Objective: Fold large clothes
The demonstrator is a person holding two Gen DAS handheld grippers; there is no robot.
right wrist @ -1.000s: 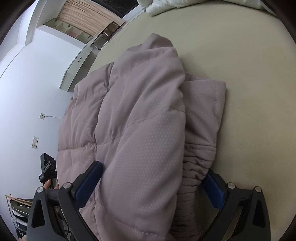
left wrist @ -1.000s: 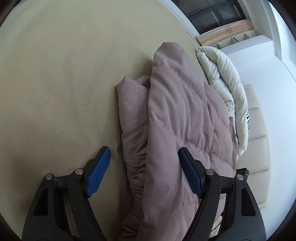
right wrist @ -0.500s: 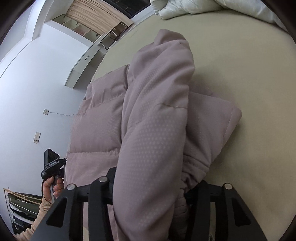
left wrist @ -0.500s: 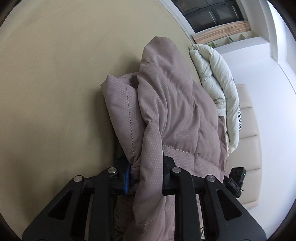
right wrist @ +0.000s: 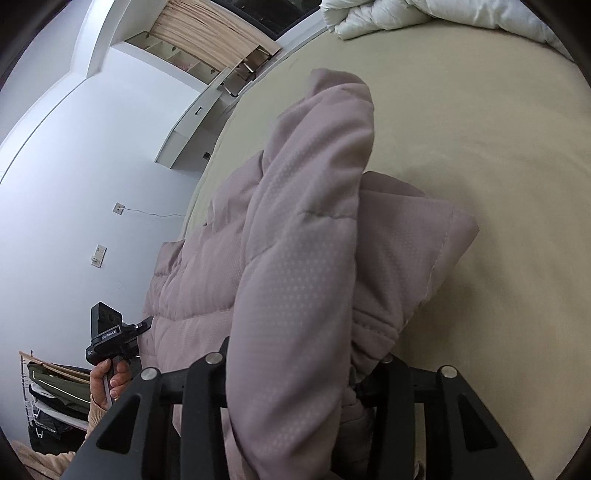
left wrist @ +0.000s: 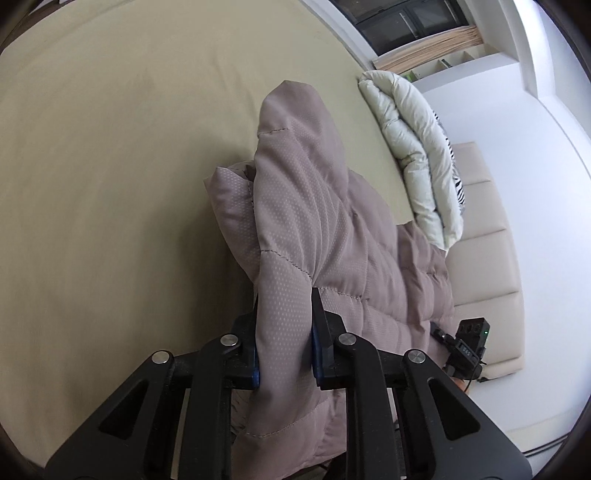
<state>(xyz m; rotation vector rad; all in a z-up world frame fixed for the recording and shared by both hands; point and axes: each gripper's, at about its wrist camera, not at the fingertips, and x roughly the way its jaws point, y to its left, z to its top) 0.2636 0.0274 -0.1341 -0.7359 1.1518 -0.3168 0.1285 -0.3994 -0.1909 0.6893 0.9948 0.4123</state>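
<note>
A mauve quilted puffer jacket (left wrist: 317,229) lies on a beige bed sheet (left wrist: 110,155), bunched and lifted at its near edge. My left gripper (left wrist: 284,332) is shut on a thick fold of the jacket, the fabric bulging between its blue pads. In the right wrist view the same jacket (right wrist: 295,258) rises in a ridge, and my right gripper (right wrist: 291,369) is shut on another fold of it; its fingertips are hidden by the fabric. The left hand-held gripper body (right wrist: 107,332) shows at the jacket's far side.
A pale rolled duvet (left wrist: 413,155) lies at the head of the bed, also in the right wrist view (right wrist: 406,14). A padded beige headboard (left wrist: 487,266) stands behind it. White wall, shelves (right wrist: 207,70) and a clothes rack (right wrist: 55,391) flank the bed.
Both grippers went from open around the jacket's edge to shut on folds of it. The gripped fabric has risen off the sheet and pulled into a taller ridge.
</note>
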